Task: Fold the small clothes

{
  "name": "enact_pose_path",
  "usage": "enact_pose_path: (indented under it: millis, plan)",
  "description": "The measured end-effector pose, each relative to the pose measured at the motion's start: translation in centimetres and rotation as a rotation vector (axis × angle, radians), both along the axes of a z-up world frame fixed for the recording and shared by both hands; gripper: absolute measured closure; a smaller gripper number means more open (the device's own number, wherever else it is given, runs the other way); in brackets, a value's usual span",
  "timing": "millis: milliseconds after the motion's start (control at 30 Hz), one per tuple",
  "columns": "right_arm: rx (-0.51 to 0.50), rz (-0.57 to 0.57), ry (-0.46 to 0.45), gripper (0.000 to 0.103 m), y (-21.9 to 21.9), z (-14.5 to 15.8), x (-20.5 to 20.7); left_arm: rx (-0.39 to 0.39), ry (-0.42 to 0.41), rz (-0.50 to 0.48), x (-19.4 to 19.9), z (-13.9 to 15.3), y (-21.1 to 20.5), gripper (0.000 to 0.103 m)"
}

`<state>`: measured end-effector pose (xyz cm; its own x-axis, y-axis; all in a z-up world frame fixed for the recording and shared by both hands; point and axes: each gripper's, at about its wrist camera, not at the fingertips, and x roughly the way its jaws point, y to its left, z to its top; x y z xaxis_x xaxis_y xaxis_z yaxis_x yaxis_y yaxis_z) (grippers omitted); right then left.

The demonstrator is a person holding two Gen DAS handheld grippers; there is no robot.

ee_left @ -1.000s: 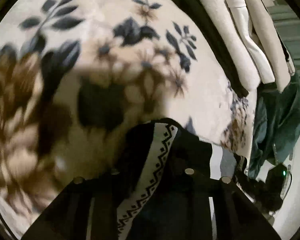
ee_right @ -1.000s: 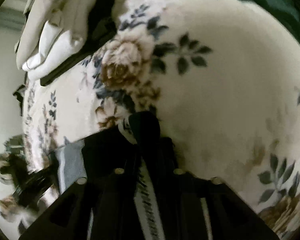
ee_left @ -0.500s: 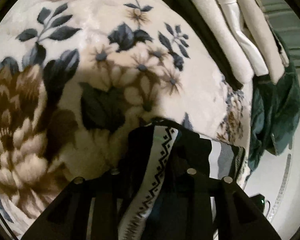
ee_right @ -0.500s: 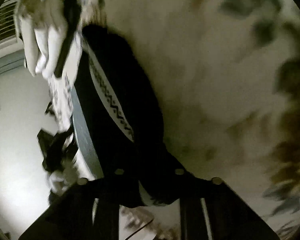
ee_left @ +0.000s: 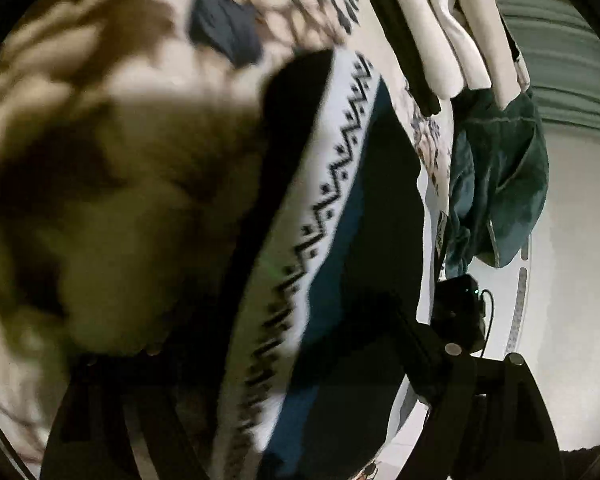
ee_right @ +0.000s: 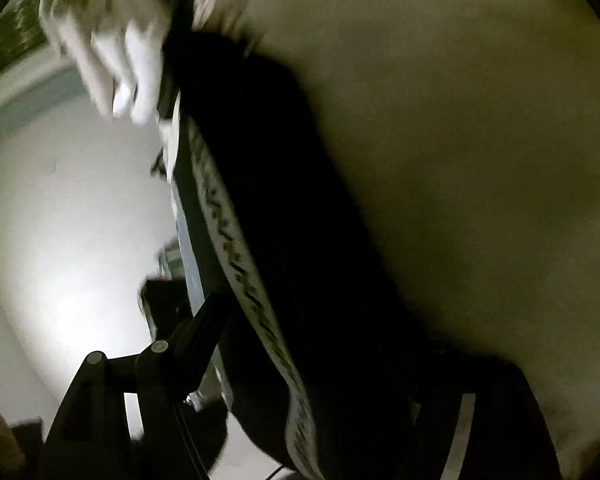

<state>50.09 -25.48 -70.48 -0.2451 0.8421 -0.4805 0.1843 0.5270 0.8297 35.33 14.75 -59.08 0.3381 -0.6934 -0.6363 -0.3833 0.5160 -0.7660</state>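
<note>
A small dark garment (ee_left: 360, 240) with a white band of black zigzag pattern lies on a floral blanket (ee_left: 112, 168). It runs up between the fingers of my left gripper (ee_left: 300, 344), whose fingers stand wide apart around it. In the right wrist view the same garment (ee_right: 300, 220) runs between the fingers of my right gripper (ee_right: 324, 344), which are also spread wide. Both views are blurred and dark low down.
A stack of folded pale clothes on a black piece (ee_left: 456, 28) lies at the blanket's far edge; it also shows in the right wrist view (ee_right: 116, 64). A dark green garment (ee_left: 500, 184) hangs off the edge. A small black device (ee_left: 460, 308) sits on the pale floor.
Both grippers went from shut on the garment's edge to spread wide. The garment now lies stretched long between the fingers. Both cameras dropped closer to the blanket.
</note>
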Motion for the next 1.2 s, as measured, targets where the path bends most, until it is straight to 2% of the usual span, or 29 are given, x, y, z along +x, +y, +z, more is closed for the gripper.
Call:
enact_pose_path:
  millis: [133, 167, 200, 233, 267, 300, 400, 567, 733, 833, 1000, 1100, 1200]
  plan:
    - [0.001, 0.064, 0.008, 0.020, 3.0, 0.1, 0.0, 0.003, -0.032, 0.004, 1.3, 0.4, -1.2, 0.022]
    - [-0.006, 0.075, 0.000, 0.020, 3.5, 0.2, -0.1, 0.017, -0.051, 0.010, 1.4, 0.7, -1.3, 0.025]
    - [-0.025, 0.083, -0.017, 0.020, 4.1, 0.5, -0.3, 0.024, -0.078, 0.014, 1.4, 1.2, -1.5, 0.059]
    - [-0.027, 0.077, -0.025, 0.029, 4.1, 0.8, -0.6, 0.033, -0.096, 0.011, 1.5, 1.8, -1.6, 0.070]
    - [-0.036, 0.068, -0.044, 0.045, 4.1, 1.3, -1.0, 0.040, -0.106, 0.015, 1.6, 2.2, -1.6, 0.071]
    - [-0.038, 0.056, -0.045, 0.069, 4.0, 1.4, -1.2, 0.048, -0.118, 0.017, 1.6, 2.7, -1.5, 0.076]
    - [-0.062, 0.004, -0.088, 0.073, 3.6, 3.4, -2.5, 0.062, -0.133, 0.019, 1.7, 4.4, -1.3, 0.079]
    - [-0.067, -0.056, -0.145, 0.075, 3.4, 8.4, -4.0, 0.071, -0.182, -0.026, 3.4, 8.9, -0.8, 0.080]
    - [-0.064, -0.109, -0.230, 0.075, 3.5, 16.6, -2.4, 0.097, -0.239, -0.094, 8.0, 15.9, -0.1, 0.079]
    - [-0.068, -0.136, -0.300, 0.075, 4.0, 21.8, 0.9, 0.116, -0.278, -0.119, 12.1, 20.0, 1.3, 0.079]
    - [-0.075, -0.213, -0.414, 0.075, 6.3, 28.5, 9.0, 0.165, -0.353, -0.130, 22.3, 26.0, 3.7, 0.078]
    - [-0.082, -0.259, -0.452, 0.075, 8.2, 30.0, 14.6, 0.215, -0.391, -0.141, 29.2, 27.8, 5.4, 0.078]
    - [-0.098, -0.286, -0.460, 0.075, 10.0, 29.7, 19.6, 0.275, -0.401, -0.166, 35.6, 27.7, 6.9, 0.078]
